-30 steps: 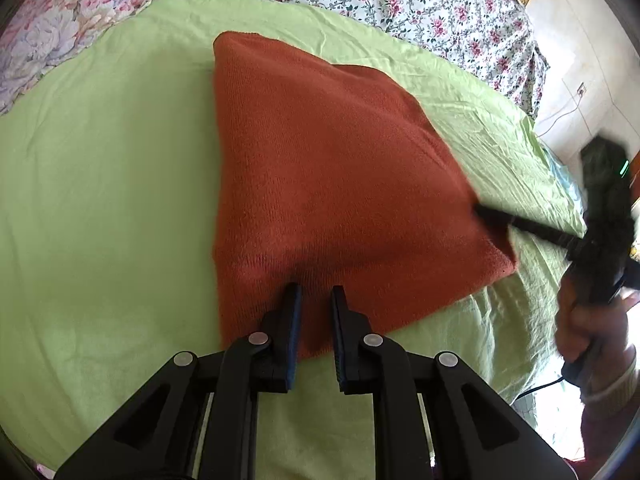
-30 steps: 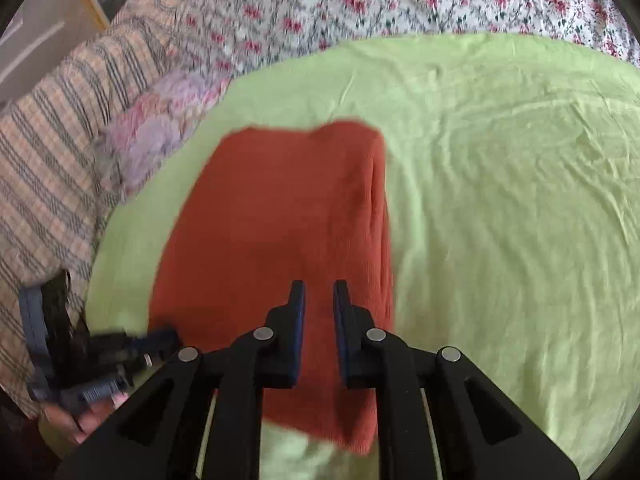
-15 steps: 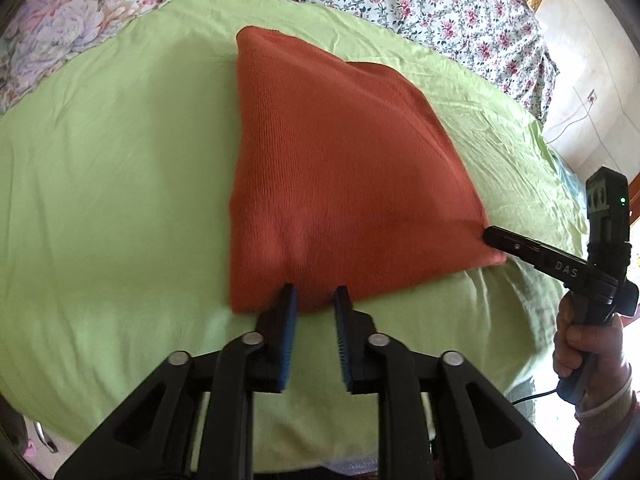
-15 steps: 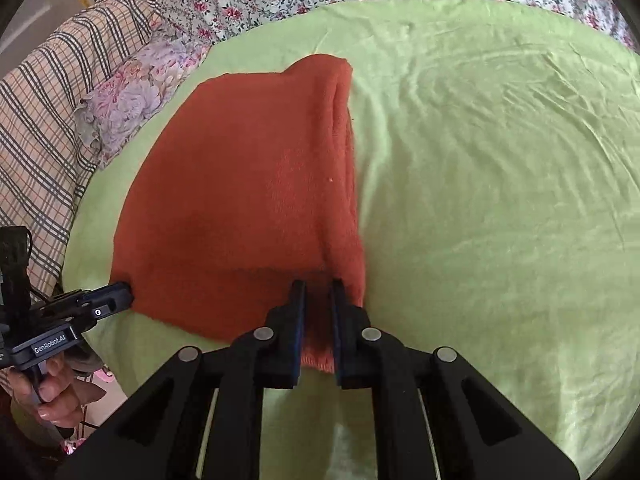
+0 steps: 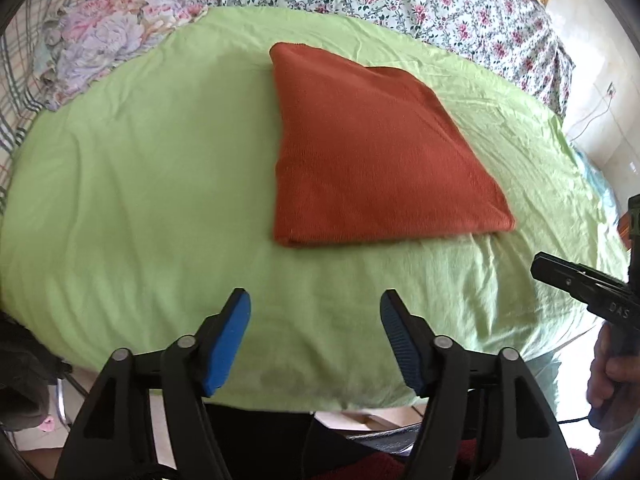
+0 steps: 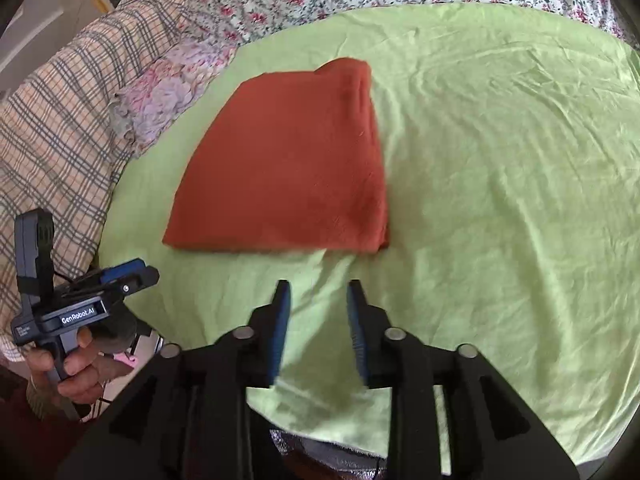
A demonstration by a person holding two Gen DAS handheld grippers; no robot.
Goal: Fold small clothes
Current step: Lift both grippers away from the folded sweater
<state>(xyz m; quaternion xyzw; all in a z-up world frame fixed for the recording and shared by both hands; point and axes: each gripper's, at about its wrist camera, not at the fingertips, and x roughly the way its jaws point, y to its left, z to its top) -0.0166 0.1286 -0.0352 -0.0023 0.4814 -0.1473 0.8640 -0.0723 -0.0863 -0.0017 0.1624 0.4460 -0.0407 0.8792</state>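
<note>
Spread over the bed, a lime-green sheet [image 5: 160, 184] carries the folded rust-orange knitted cloth [image 5: 372, 152] lying flat, its long axis running near to far, just beyond both the left gripper [image 5: 315, 336] and right gripper [image 6: 317, 320], whose jaws have just been opening and stand apart, empty.

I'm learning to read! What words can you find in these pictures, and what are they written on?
"GenRobot.AI": on the left claw's body, seen from the right wrist.
"DAS": on the right claw's finger, seen from the left wrist.
A small label below "GenRobot.AI" is too tiny to read.
</note>
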